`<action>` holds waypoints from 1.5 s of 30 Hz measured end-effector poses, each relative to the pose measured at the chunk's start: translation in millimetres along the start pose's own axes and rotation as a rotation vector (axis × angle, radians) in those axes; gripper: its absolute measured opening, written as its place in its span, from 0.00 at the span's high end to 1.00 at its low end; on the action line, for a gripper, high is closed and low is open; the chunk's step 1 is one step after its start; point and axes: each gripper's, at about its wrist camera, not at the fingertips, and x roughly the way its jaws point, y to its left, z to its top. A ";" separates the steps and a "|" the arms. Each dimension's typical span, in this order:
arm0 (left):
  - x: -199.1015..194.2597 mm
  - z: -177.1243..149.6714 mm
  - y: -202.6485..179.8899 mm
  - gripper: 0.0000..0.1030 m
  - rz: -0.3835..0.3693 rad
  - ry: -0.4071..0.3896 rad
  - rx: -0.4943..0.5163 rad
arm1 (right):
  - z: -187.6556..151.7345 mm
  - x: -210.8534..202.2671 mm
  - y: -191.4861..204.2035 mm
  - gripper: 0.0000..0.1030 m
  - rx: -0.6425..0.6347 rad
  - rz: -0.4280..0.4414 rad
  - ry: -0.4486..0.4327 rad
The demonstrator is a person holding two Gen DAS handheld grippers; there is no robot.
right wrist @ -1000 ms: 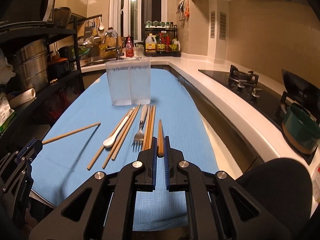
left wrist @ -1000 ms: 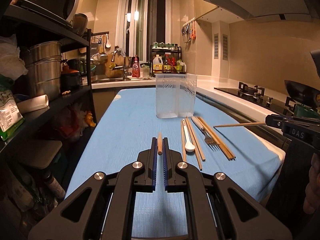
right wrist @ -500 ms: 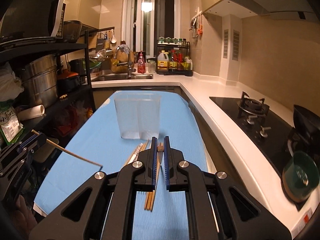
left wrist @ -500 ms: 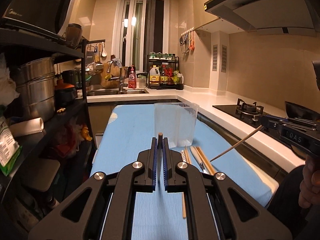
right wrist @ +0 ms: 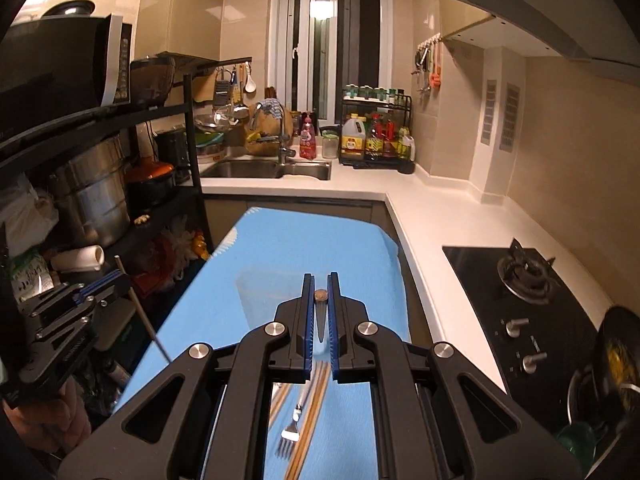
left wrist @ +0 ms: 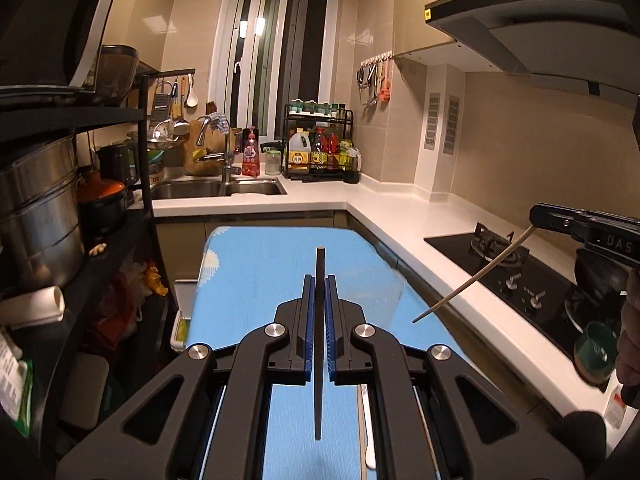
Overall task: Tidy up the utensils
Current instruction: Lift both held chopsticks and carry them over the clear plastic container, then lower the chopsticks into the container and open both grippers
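Each gripper's fingers (left wrist: 308,312) pinch a chopstick (left wrist: 319,328) above the clear container (right wrist: 276,300).

- Table (right wrist: 280,240) under a blue cloth (right wrist: 312,248), its long run going toward 12 o'clock, where the sink counter stands.
- Clear container (right wrist: 260,300) upright on the cloth, mid-table.
- At the 6 o'clock end, a fork (right wrist: 291,432) lying flat, tines toward 6.
- Chopsticks (right wrist: 310,412) just beside the fork, at its 3 o'clock side, parallel.
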 end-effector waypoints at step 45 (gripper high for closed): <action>54.5 3.1 -4.0 0.74 -0.050 -0.018 -0.033 | -55.9 29.5 -17.1 0.52 0.091 -0.015 0.013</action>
